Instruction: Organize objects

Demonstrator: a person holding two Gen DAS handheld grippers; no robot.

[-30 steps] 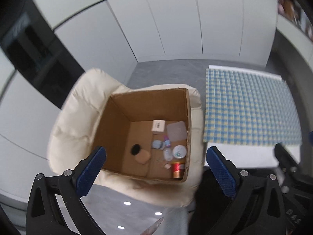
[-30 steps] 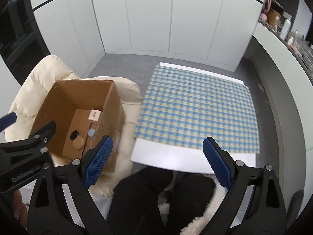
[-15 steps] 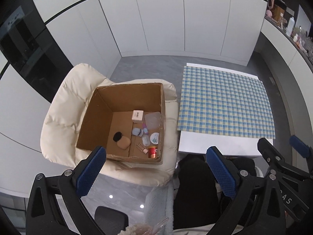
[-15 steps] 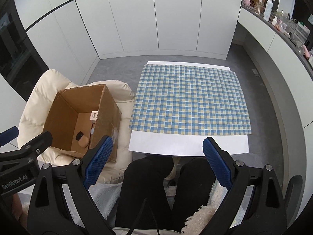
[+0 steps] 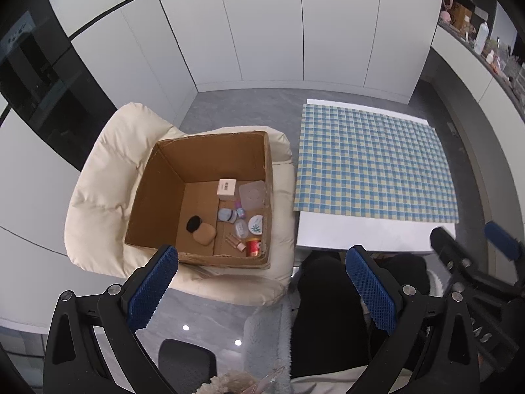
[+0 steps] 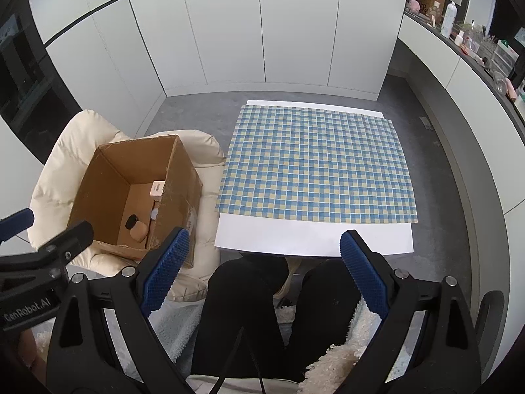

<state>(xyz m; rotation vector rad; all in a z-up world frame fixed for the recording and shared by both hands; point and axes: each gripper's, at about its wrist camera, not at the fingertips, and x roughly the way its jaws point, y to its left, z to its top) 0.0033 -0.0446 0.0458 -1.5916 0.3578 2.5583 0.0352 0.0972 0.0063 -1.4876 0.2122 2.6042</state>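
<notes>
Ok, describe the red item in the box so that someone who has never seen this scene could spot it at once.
Find the open cardboard box sitting on the cream chair, left of the checked cloth. Look into the box's near right corner, just below the round white lid with a green print. The small can there is the only red thing among pale and tan items.

In the right view the box [image 6: 137, 193] wall hides most small items inside; the shelf [image 6: 472, 42] clutter is too small to tell.
</notes>
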